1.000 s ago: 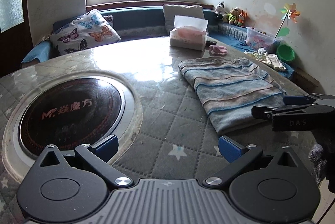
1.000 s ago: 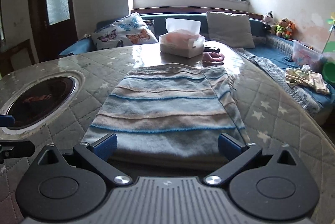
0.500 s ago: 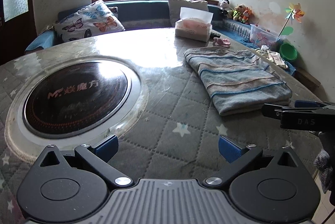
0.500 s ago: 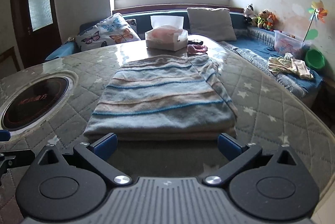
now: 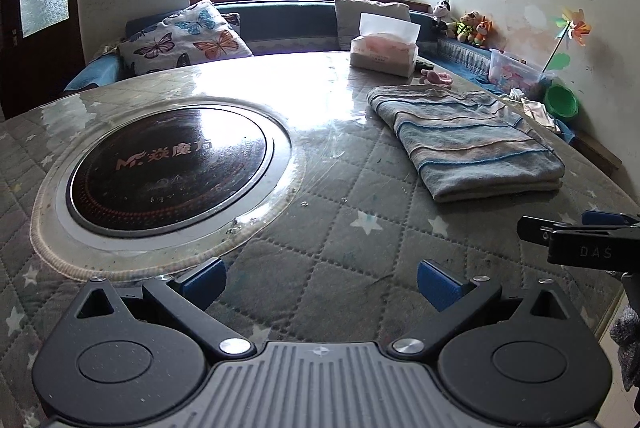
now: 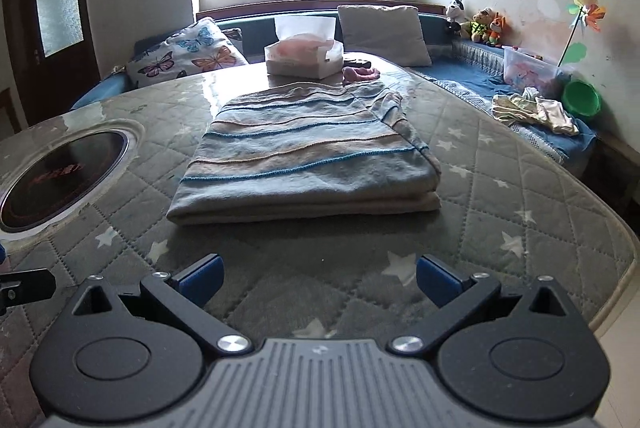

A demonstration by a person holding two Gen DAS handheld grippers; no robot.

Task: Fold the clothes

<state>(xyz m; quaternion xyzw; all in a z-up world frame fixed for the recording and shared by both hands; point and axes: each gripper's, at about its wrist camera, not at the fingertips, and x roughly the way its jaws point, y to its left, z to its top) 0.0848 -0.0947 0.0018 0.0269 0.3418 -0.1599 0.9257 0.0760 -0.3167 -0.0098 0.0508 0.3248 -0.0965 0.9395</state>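
Both grippers have backed off; folded striped garment [image 6: 304, 156] lies ahead, untouched.

Each gripper is built alike. The left gripper [image 5: 320, 278] has a grey ribbed plate at its base, flanked by two black rounded housings, each with a shallow round disc on top and a triangular cut-out above it. Black arms run inward across the housings, pinned with silver round-headed screws, and end in blue pads [image 5: 202, 278]. The right gripper [image 6: 318, 276] shows the same grey ribbing, black housings, silver screws and blue pads [image 6: 434, 278]. Seen from the side in the left wrist view, it is black with white letters "DAS". A knitted grey sleeve edge [image 5: 628, 348] shows beside it.
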